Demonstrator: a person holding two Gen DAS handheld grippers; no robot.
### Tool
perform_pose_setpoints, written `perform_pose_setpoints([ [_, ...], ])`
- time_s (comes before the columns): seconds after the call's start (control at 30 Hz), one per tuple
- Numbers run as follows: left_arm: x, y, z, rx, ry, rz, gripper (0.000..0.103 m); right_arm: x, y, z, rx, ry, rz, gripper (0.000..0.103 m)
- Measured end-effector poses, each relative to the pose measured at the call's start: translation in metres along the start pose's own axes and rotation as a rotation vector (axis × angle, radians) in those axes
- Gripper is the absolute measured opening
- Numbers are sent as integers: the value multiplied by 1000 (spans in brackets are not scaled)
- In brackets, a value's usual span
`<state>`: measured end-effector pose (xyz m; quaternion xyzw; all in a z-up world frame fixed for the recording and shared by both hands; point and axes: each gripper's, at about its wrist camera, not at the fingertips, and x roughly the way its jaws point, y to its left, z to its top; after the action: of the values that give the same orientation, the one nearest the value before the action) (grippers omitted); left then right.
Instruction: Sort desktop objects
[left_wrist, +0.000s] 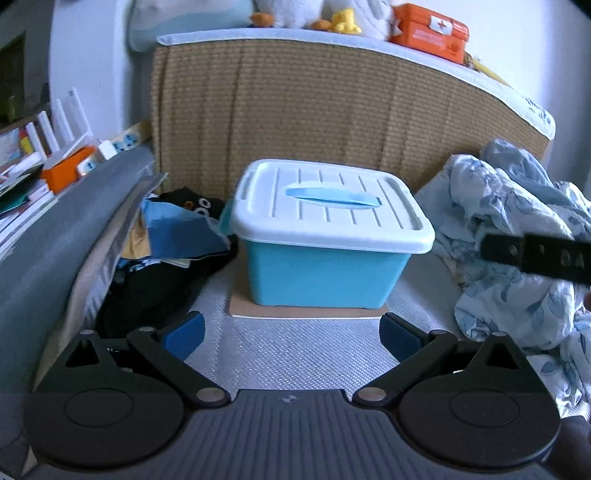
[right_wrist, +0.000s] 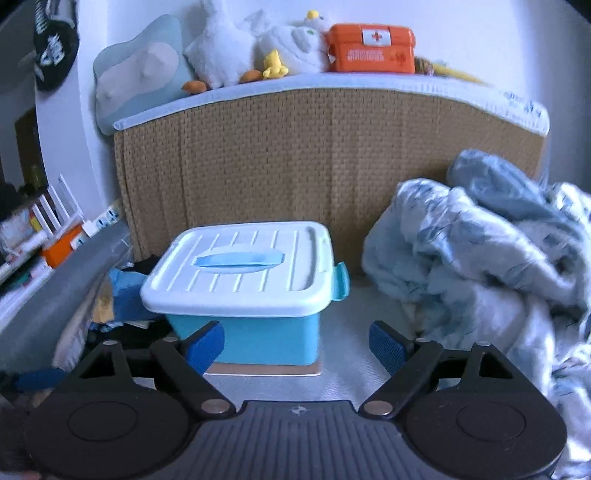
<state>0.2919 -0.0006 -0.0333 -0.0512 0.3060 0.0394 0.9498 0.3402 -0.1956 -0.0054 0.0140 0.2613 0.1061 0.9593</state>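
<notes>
A blue plastic storage box (left_wrist: 325, 277) with a white lid (left_wrist: 328, 206) and a blue handle stands on a flat brown board (left_wrist: 306, 312) on the pale mat. My left gripper (left_wrist: 291, 338) is open just short of the box, with nothing between its blue pads. In the right wrist view the same box (right_wrist: 258, 332) sits a little left of centre, lid (right_wrist: 240, 269) closed and a side latch (right_wrist: 341, 280) showing. My right gripper (right_wrist: 297, 345) is open and empty; its left pad overlaps the box's lower front corner. Part of the right gripper (left_wrist: 535, 258) shows at the left view's right edge.
A crumpled blue-and-white blanket (right_wrist: 480, 258) lies right of the box. A pile of dark and blue clothes (left_wrist: 173, 236) lies to its left beside a grey ledge (left_wrist: 55, 240). A woven brown headboard (left_wrist: 332, 110) stands behind, topped by plush toys (right_wrist: 258, 44) and an orange first-aid case (right_wrist: 369, 48).
</notes>
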Motion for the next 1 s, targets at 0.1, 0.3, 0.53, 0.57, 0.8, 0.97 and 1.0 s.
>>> perform_pose_setpoints([
  [0.1, -11, 2, -3, 4, -16, 4, 103, -11, 6, -7, -54, -27, -42, 88],
  [0.3, -35, -3, -11, 55, -64, 18, 103, -28, 12, -20, -90, -41, -47, 88],
  [0.53, -62, -5, -25, 55, -82, 0, 103, -52, 15, -37, -15, -45, -41, 88],
  [0.57, -65, -5, -27, 53, -85, 1, 103, -57, 18, -40, -19, -52, -46, 88],
  [0.8, -94, 1, -40, 56, -112, 13, 103, -87, 20, -55, 1, -71, -46, 88],
  [0.97, -114, 7, -50, 55, -121, 16, 103, -108, 13, -64, 54, -65, -24, 88],
  [1.0, -119, 8, -51, 56, -123, 14, 103, -113, 14, -67, 52, -69, -28, 88],
])
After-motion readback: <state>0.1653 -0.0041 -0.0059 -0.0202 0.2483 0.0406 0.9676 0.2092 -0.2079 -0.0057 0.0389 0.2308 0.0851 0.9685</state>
